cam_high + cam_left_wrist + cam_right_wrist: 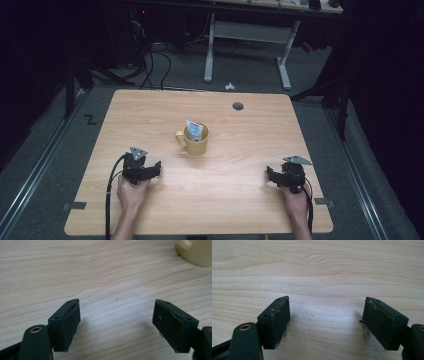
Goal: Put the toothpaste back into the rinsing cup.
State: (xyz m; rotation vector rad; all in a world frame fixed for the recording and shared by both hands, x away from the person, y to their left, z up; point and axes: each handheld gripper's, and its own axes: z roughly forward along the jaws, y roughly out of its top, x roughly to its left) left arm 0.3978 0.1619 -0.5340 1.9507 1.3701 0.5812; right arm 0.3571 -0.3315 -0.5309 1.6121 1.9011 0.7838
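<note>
1. Two tongs sit low over the desk [150, 115]: our left tongs [155, 170] and right tongs [270, 175], both with jaws apart and holding nothing.
2. We see the yellow mug [195, 141] mid-desk, a tube [194, 130] standing in it.
3. Bare wood lies between the mug and every edge.

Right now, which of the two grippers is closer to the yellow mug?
The left. The left gripper sits just below-left of the yellow mug, while the right gripper rests far off toward the table's right edge.
</note>
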